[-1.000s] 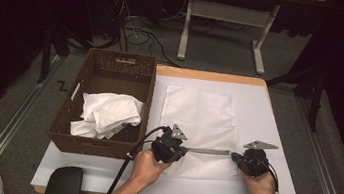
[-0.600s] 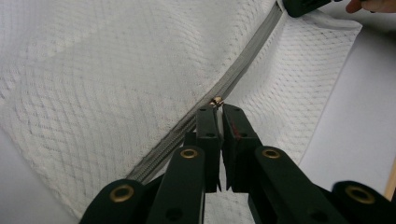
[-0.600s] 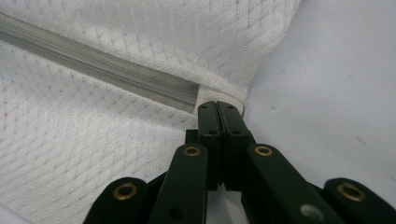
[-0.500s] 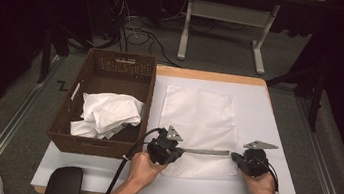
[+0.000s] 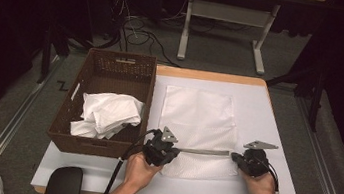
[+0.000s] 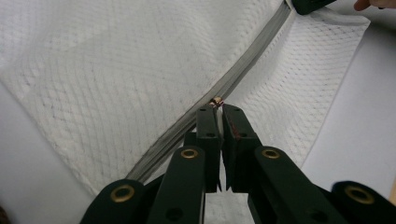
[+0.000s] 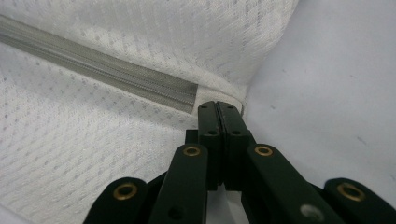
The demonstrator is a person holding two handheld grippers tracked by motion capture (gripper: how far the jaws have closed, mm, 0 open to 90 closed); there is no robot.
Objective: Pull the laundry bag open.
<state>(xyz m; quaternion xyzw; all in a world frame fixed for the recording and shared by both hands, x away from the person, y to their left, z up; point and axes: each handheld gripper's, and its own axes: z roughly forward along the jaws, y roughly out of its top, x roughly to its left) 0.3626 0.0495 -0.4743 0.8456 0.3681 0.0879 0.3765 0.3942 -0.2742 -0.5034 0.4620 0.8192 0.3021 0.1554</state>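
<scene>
A white mesh bag [image 5: 198, 113] lies flat on the white table top, with a grey zipper [image 5: 203, 151] running across its near part. My left gripper [image 5: 174, 150] is at the zipper's left end. In the left gripper view its jaws [image 6: 219, 108] are shut on the small brass zipper pull [image 6: 216, 100]. My right gripper [image 5: 235, 157] is at the zipper's right end. In the right gripper view it [image 7: 218, 106] is shut on the bag's fabric edge [image 7: 219, 95] just past the zipper's end [image 7: 184, 99]. A hand holds each gripper.
A brown wicker basket [image 5: 108, 68] stands on the left part of the table with crumpled white cloths [image 5: 107, 113] in it. A bare strip of the white table top [image 5: 270, 120] lies right of the bag. A black rounded object [image 5: 63, 183] sits at the near-left edge.
My left gripper has crept a little to the left along the zipper line. The right gripper has stayed put.
</scene>
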